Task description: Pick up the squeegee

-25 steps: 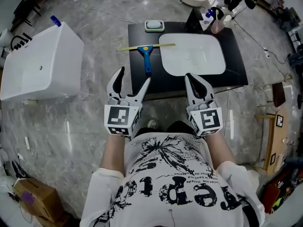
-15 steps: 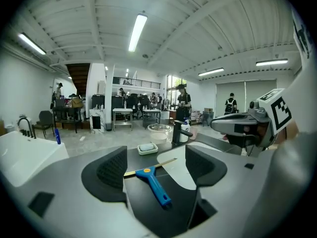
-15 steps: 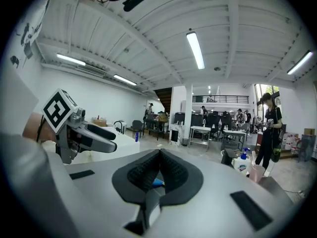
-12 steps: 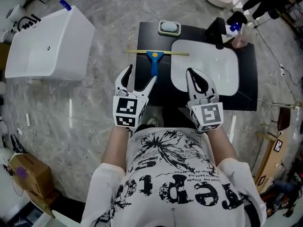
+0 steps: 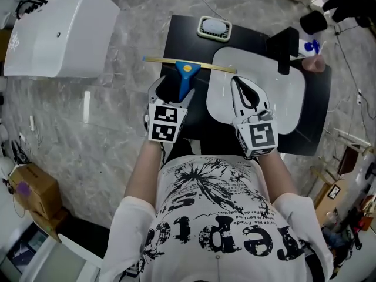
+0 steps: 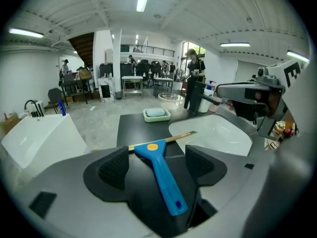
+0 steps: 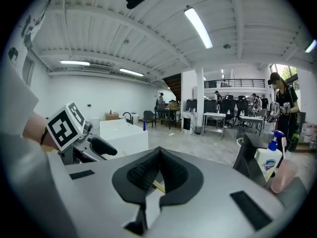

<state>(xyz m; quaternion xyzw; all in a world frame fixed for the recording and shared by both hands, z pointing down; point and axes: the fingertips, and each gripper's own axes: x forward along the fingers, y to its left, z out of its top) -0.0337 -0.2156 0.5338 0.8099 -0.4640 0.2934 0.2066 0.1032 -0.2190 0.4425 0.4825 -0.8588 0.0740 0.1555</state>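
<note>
Forward since a second ago, the left gripper [image 5: 174,90] now straddles the squeegee [image 5: 185,75] lying on the black table [image 5: 182,37], jaws wide apart around its blue handle, ready to close; the right gripper [image 5: 245,96] hangs pinched together, empty.

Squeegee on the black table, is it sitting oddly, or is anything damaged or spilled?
Slightly odd. The squeegee has one blade end poking past the left edge of the black table, and the other end overlaps the rim of the white basin. No damage or spill shows. Its blue handle lies between the open jaws of the left gripper, ungripped.
</note>
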